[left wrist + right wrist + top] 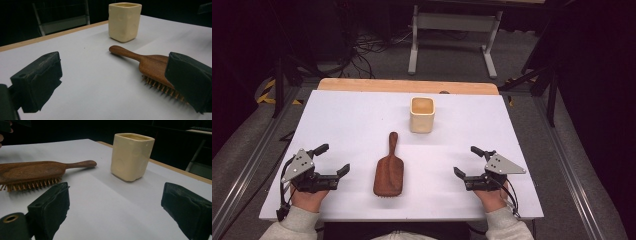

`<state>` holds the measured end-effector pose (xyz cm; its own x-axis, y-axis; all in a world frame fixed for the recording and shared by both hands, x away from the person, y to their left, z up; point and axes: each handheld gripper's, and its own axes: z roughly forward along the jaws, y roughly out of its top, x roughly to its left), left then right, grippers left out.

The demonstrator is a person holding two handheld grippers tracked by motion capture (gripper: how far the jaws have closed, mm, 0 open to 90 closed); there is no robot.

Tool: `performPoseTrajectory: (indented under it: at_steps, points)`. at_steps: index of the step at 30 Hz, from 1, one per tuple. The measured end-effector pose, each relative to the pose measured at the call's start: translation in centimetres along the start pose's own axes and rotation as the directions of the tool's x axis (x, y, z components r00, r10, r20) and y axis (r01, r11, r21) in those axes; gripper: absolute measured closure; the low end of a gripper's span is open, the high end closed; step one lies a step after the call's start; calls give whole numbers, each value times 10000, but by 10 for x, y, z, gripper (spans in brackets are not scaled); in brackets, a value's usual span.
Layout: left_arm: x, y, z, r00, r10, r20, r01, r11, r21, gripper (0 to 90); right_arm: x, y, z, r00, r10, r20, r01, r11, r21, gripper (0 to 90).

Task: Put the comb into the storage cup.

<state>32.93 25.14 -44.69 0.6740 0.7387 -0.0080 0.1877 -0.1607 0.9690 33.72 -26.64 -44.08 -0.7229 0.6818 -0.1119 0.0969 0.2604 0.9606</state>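
1. Nothing grasped yet: wooden hairbrush (389, 169) lay untouched, bristles down, flat on the white table top (352, 125), handle pointing toward 12 o'clock in the high view.
2. Cream square cup (422, 114) stood upright and looked empty, just past the handle tip toward 1 o'clock, apart from the brush.
3. Judged as the very start: approach, grasp, lift and any placing of the brush into the cup all left to do.
4. Left gripper (333, 160) sat at 9 o'clock of the brush head, near but not touching, jaws spread wide with nothing between them.
5. Right gripper (468, 162) sat at 3 o'clock of the brush head, somewhat farther off, jaws likewise spread and empty.
6. Both held low over the near edge of the table, hands coming in from 6 o'clock.
7. From the left gripper view: left gripper (112, 82) faced the brush (147, 65), whose head ran behind the right-hand jaw toward 4 o'clock, bristles showing beneath; cup (124, 21) up at 12 o'clock.
8. From the right gripper view: right gripper (117, 207) aimed at bare table; brush (37, 171) off at 10 o'clock beyond the left-hand jaw, cup (131, 156) at 12 o'clock, well clear of both jaws.
9. Judged nearer for a first reach: left gripper, with the brush head already beside one jaw.
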Motion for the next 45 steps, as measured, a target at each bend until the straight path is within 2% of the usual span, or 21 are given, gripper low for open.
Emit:
performPoseTrajectory:
  at_steps: [5, 9, 16, 19, 20, 21, 22, 26, 28, 29, 32, 33, 37, 38, 41, 42, 43, 45]
  points:
    - [0, 2, 1, 9998, 8, 200, -9, 10000, 53, 47, 0, 0, 0, 10000, -3, -92, 3, 10000, -17, 119]
    - [0, 6, 1, 9991, 200, 376, -202, 9998, 32, 52, 0, 0, -1, 9999, 71, -125, -72, 10000, -47, 123]
    - [0, 17, 7, 9961, 102, 878, -108, 9999, 70, 59, -1, 0, -2, 9998, 143, -155, -145, 9998, -133, 123]
    - [-7, 23, 15, 9926, 645, 1028, -679, 9972, 298, 60, -2, 0, -2, 9996, 214, -189, -218, 9996, -184, 121]
    - [-7, 23, 15, 9926, 645, 1028, -679, 9972, 298, 60, -2, 0, -2, 9996, 214, -189, -218, 9996, -184, 121]
    - [-9, 25, 19, 9894, 596, 1323, -634, 9977, 247, 61, -3, 0, -3, 9996, 236, -180, -240, 9995, -203, 121]
    - [-9, 27, 22, 9883, 537, 1430, -580, 9980, 262, 61, -3, 0, -3, 9995, 252, -193, -256, 9994, -223, 121]
    - [-13, 33, 29, 9840, 583, 1683, -640, 9975, 289, 67, -3, 0, -3, 9993, 320, -209, -325, 9992, -226, 121]
    - [-16, 40, 38, 9771, 626, 2033, -702, 9971, 304, 72, -3, 0, -2, 9994, 279, -205, -283, 9994, -206, 121]
    - [-16, 40, 38, 9771, 626, 2033, -702, 9971, 304, 74, -3, 0, -2, 9994, 279, -205, -283, 9994, -206, 121]
    - [-19, 49, 48, 9678, 723, 2412, -843, 9957, 396, 84, -3, 0, -2, 9991, 324, -258, -330, 9992, -236, 121]
    - [-21, 54, 54, 9622, 762, 2616, -915, 9947, 466, 85, -3, 0, -3, 9992, 321, -258, -327, 9992, -234, 121]
    - [-26, 63, 67, 9482, 864, 3059, -1083, 9926, 553, 96, -3, 0, -3, 9990, 342, -289, -349, 9991, -241, 121]
    - [-26, 63, 67, 9482, 864, 3059, -1083, 9926, 553, 99, -3, 0, -3, 9990, 342, -289, -349, 9991, -241, 121]
    - [-30, 68, 76, 9348, 921, 3431, -1215, 9905, 651, 105, -4, 0, -3, 9990, 312, -320, -320, 9992, -243, 121]
    - [-31, 69, 79, 9283, 886, 3610, -1224, 9899, 719, 106, -4, 0, -3, 9990, 304, -325, -312, 9992, -248, 121]
    - [-31, 69, 80, 9258, 858, 3682, -1211, 9899, 738, 106, -4, 0, -3, 9990, 311, -334, -320, 9992, -241, 121]
    - [-31, 71, 85, 9145, 725, 3981, -1151, 9898, 840, 106, -4, -1, -3, 9987, 339, -373, -348, 9991, -252, 120]
